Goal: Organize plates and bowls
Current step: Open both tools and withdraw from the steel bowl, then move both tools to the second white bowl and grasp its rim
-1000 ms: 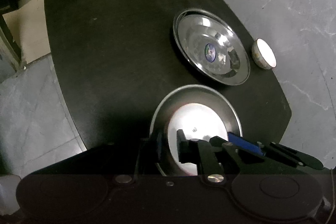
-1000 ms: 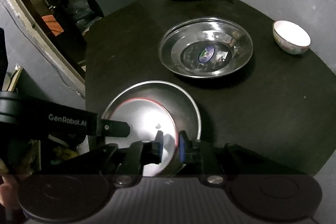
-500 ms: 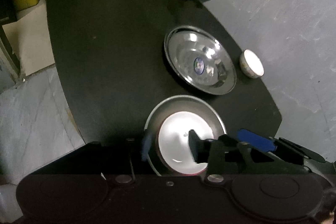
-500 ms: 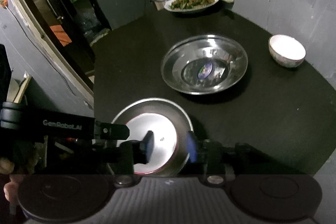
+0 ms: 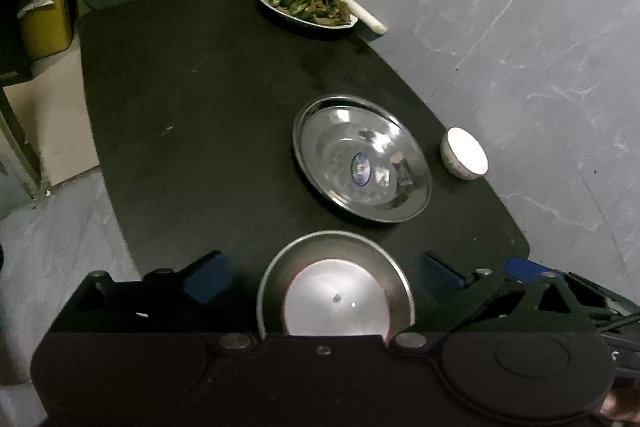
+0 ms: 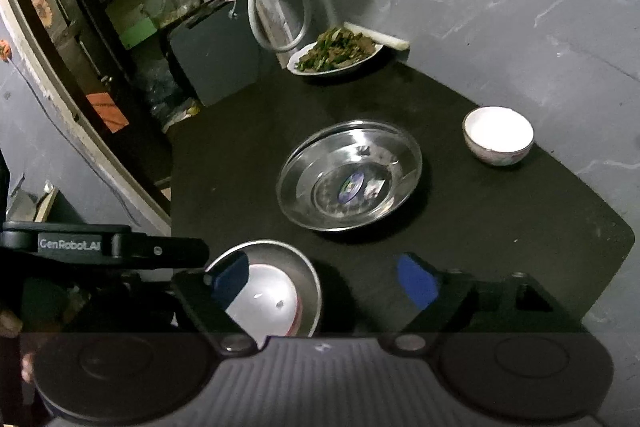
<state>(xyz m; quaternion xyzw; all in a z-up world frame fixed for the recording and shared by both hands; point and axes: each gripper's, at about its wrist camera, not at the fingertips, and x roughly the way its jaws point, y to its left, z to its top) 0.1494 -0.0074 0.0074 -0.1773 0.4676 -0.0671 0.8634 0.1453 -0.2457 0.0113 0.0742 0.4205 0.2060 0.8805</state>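
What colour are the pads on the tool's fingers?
Blue pads, clearest in the right wrist view.

Two steel plates [image 5: 362, 159] [image 5: 334, 269] sit on the table [image 5: 200, 115]. One small white bowl [image 5: 464, 158] is there. One dish of cooked greens [image 5: 306, 2] is too.

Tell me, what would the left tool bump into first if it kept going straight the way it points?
Probably the near round steel dish with the white plate inside it, lying between the left tool's open jaws. Depth is hard to judge.
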